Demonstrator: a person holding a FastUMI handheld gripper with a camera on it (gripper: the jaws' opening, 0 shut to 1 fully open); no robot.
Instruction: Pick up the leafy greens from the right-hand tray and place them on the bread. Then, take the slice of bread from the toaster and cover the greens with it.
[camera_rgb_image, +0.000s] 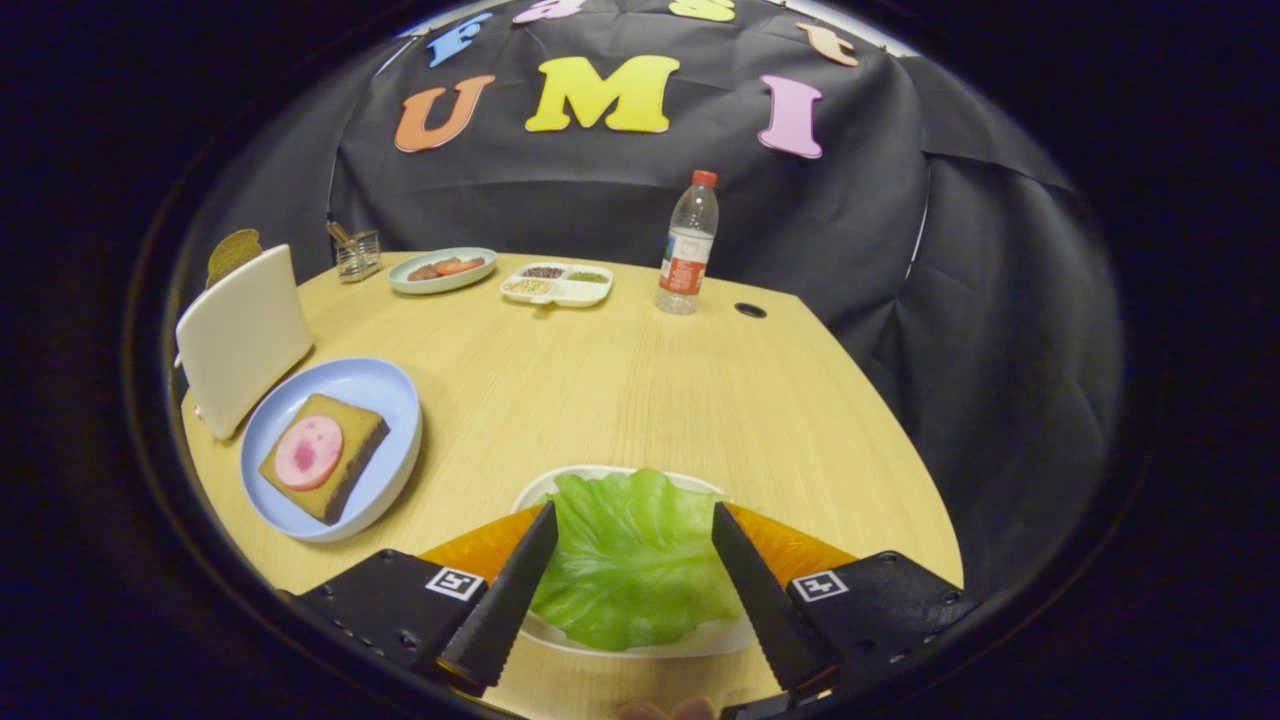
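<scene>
leafy greens (630, 560) in white tray (600, 474) | tool (632, 520) spread, straddling them | bread (325, 457) on blue plate (385, 385)

A water bottle (688, 243) stands near a divided dish (557, 284); a small plate (441, 269) beside.

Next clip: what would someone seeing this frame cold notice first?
The bright green lettuce leaf on a white tray, sitting between the open fingers of the gripper, neither pressing on it. Next, off to the fingers' left, a blue plate carrying a slice of bread topped with a pink meat round, beside a white toaster with a bread slice poking out.
</scene>
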